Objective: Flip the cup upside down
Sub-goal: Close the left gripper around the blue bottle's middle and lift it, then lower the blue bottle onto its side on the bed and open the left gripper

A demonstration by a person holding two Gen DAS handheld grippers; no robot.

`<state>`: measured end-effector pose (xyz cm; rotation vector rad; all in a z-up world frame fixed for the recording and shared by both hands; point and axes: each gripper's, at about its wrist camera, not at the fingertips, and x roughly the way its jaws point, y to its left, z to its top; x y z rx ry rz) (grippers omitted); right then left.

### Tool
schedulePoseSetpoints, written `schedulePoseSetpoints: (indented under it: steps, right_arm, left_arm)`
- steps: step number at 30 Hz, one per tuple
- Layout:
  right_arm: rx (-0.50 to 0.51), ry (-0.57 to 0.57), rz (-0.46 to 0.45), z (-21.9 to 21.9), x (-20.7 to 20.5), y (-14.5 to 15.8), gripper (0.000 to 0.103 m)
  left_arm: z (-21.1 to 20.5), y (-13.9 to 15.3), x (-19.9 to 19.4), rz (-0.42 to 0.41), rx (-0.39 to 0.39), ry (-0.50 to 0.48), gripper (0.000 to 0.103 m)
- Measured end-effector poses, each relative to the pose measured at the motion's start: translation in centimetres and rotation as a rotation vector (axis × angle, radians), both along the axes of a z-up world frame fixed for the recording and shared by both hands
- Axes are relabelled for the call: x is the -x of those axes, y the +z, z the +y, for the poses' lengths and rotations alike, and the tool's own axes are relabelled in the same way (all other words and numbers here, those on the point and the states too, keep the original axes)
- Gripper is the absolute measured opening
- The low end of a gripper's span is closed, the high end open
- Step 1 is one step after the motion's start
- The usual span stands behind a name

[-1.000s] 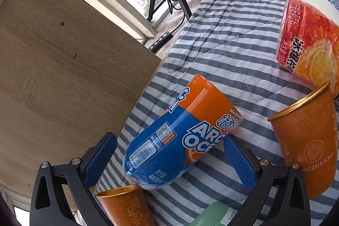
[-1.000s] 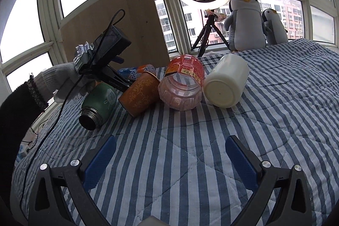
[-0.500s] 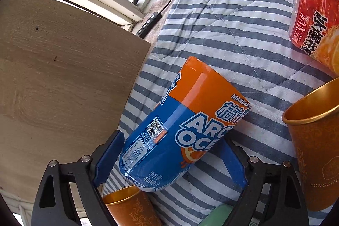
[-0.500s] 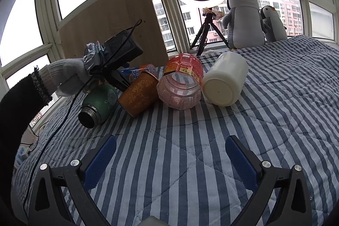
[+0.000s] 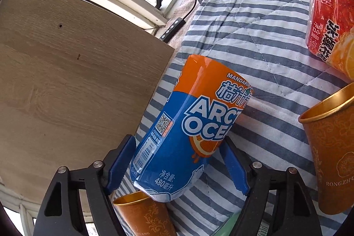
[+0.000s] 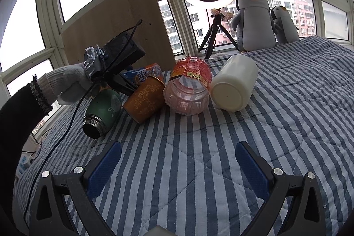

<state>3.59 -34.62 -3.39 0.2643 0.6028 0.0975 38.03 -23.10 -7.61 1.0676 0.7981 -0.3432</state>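
A blue-and-orange "Arctic Ocean" cup (image 5: 188,125) lies on its side on the striped bedspread (image 5: 254,48), its orange end pointing away. My left gripper (image 5: 178,141) has its blue fingers (image 5: 122,160) against both sides of the cup's near half, shut on it. In the right wrist view that cup (image 6: 141,74) shows behind the left gripper (image 6: 124,85), which a gloved hand (image 6: 70,83) holds. My right gripper (image 6: 178,145) hovers open over bare bedspread, well short of the row of containers.
An orange gold-rimmed cup (image 6: 143,101), a green flask (image 6: 101,112), a red clear bottle (image 6: 188,87) and a white jar (image 6: 234,85) lie on the bed. Another orange cup (image 5: 141,213) sits under the left gripper. A wooden board (image 5: 66,81), ring-light tripod (image 6: 214,34) and plush penguins (image 6: 254,21) stand behind.
The left gripper has moved forward over the blue-and-orange cup and its fingers have narrowed onto it. The right gripper has stayed where it was, open.
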Motion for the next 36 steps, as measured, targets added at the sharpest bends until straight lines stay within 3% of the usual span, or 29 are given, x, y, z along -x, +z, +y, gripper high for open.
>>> schedulePoseSetpoints:
  steps: [11, 18, 28, 36]
  right_arm:
    - [-0.003, -0.002, -0.006, -0.1, 0.1, 0.0, 0.102]
    - [-0.007, -0.005, -0.006, -0.2, 0.0, 0.0, 0.102]
    - [0.003, -0.028, -0.020, -0.3, 0.4, 0.1, 0.102]
    - [0.002, -0.070, -0.041, -0.7, 0.9, 0.4, 0.102]
  left_arm:
    - [0.9, 2.9, 1.5, -0.027, 0.038, 0.009, 0.079]
    - [2.2, 5.6, 5.2, -0.049, 0.088, -0.008, 0.079]
    - [3.6, 9.5, 16.8, -0.062, 0.192, -0.121, 0.079]
    - [2.2, 6.7, 25.2, 0.012, 0.220, -0.204, 0.079]
